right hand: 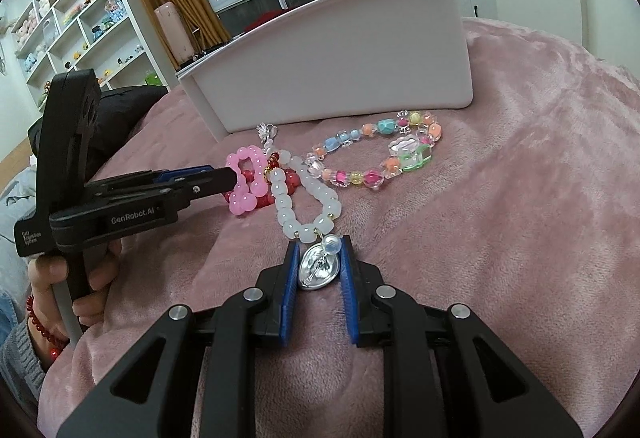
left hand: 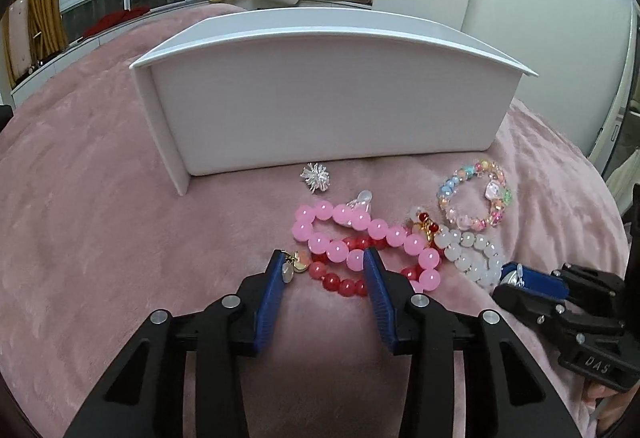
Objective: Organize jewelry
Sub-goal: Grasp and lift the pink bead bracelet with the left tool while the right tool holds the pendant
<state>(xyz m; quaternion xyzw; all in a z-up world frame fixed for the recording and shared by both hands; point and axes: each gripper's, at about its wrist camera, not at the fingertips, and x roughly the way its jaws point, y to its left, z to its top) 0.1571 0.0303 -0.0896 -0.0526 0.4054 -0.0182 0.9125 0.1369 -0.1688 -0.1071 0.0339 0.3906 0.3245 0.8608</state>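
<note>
Only the right wrist view shows the right gripper clamping the white bracelet's silver charm; left gripper, held low, gapes around the pink bracelet.

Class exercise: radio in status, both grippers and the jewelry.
Left gripper open over pink bracelet. Right gripper shut on silver charm of white bracelet. Red bracelet tangled underneath.

left gripper low, jaws spread wide, right gripper low too, jaws pinched in closer

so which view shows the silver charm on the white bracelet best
The right wrist view: the silver charm sits large between the right gripper fingers. The left wrist view shows only a sliver at that gripper's tip.
</note>
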